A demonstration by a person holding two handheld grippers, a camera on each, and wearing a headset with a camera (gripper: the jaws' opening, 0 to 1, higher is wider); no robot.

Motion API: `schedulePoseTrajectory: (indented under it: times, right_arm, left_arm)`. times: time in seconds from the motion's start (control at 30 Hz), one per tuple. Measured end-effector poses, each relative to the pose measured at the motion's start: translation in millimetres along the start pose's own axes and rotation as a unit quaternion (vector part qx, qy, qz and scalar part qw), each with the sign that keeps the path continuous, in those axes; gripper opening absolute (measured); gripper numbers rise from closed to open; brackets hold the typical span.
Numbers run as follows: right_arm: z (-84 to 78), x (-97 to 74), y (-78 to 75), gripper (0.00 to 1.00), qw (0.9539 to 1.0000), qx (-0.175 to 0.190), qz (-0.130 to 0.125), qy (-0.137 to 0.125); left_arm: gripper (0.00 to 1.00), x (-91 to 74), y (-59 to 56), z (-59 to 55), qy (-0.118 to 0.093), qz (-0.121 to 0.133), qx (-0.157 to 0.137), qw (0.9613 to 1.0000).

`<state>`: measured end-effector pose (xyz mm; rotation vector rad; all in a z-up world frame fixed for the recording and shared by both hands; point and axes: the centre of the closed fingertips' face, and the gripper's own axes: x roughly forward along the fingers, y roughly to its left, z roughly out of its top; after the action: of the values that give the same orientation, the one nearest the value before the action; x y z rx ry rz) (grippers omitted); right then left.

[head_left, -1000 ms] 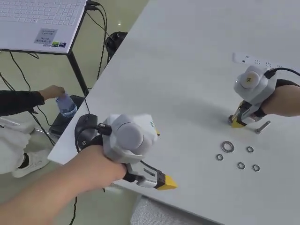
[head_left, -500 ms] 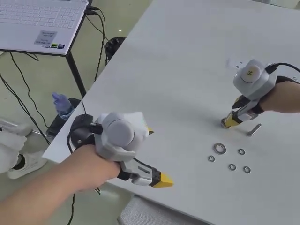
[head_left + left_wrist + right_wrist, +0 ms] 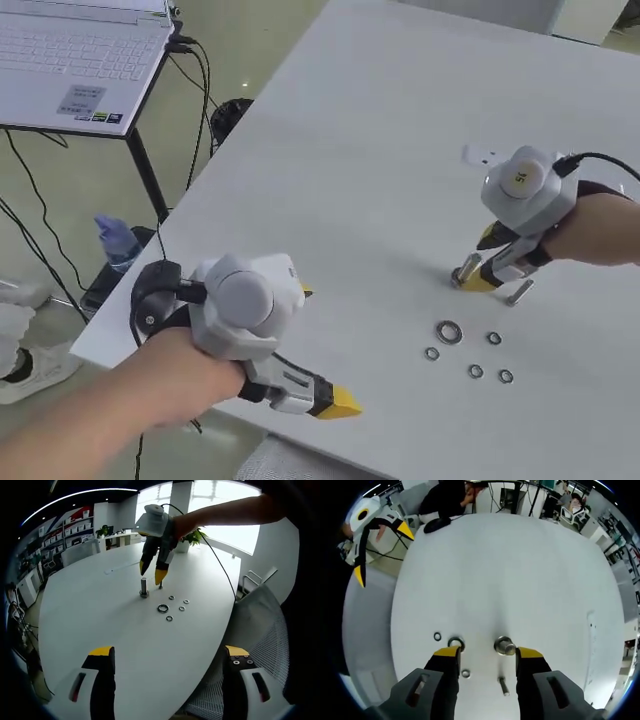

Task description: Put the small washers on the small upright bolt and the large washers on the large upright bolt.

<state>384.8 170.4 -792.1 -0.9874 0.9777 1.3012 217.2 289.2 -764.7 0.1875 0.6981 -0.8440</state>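
Note:
The large bolt (image 3: 466, 268) stands upright on the white table (image 3: 370, 160), head down. My right gripper (image 3: 482, 262) is open just beside it; in the right gripper view the bolt (image 3: 504, 645) sits close to the right jaw of this gripper (image 3: 488, 653). The small bolt (image 3: 518, 292) lies on its side behind the tips. One large washer (image 3: 449, 331) and several small washers (image 3: 476, 371) lie flat nearby. My left gripper (image 3: 322, 347) is open over the near table edge, holding nothing; its own view (image 3: 169, 652) looks toward the bolt (image 3: 144, 587) and washers (image 3: 163, 608).
A laptop (image 3: 70, 50) sits on a stand left of the table, with cables and a water bottle (image 3: 118, 240) on the floor below. A white power strip (image 3: 480, 155) lies on the table beyond my right gripper. A mesh chair (image 3: 265, 625) stands at the near edge.
My right gripper's jaws have come off the large bolt, which now stands free beside them. A person's hand at the bottle is gone. The head camera has shifted.

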Motion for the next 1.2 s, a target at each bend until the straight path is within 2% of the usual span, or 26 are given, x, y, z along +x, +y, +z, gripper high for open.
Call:
schedulePoseTrajectory:
  times: [0.2,0.33,0.57,0.7,0.83,0.97,1.03,1.2]
  right_arm:
    - [-1.6,-5.4,12.0,0.46,0.9999,-0.015,-0.004,-0.001]
    - [-1.6,-6.8,20.9,0.46,0.9999,-0.012,0.0,-0.008]
    - [-10.8,-0.4,37.0,0.46,0.9998,-0.016,0.007,-0.004]
    - [-14.4,5.5,48.7,0.46,0.9997,-0.016,0.019,-0.007]
    - [-17.5,13.1,52.0,0.46,0.9995,-0.019,0.024,-0.006]
    - [-21.8,22.4,49.9,0.45,0.9997,-0.016,0.019,0.004]
    - [-19.8,26.4,48.9,0.45,0.9997,-0.01,0.02,-0.004]
    - [-21.5,41.2,48.9,0.44,0.9997,-0.012,0.019,-0.004]
  left_arm:
    - [0.89,1.5,-1.4,3.6,-0.003,0.0,0.001,1.0]
    - [0.88,2.0,-1.4,3.0,0.002,-0.001,0.002,1.0]
    - [0.88,4.2,-3.2,2.5,0.004,-0.003,0.003,1.0]
    - [0.87,4.7,-5.1,1.4,0.003,-0.004,0.001,1.0]
    - [0.87,3.3,-1.9,0.7,-0.002,0.004,0.0,1.0]
    - [0.88,3.4,-0.9,-3.4,0.004,0.005,0.0,1.0]
    - [0.88,3.3,-0.6,-3.8,0.003,0.005,-0.002,1.0]
    - [0.88,4.0,-1.6,-3.8,0.002,0.0,-0.003,1.0]
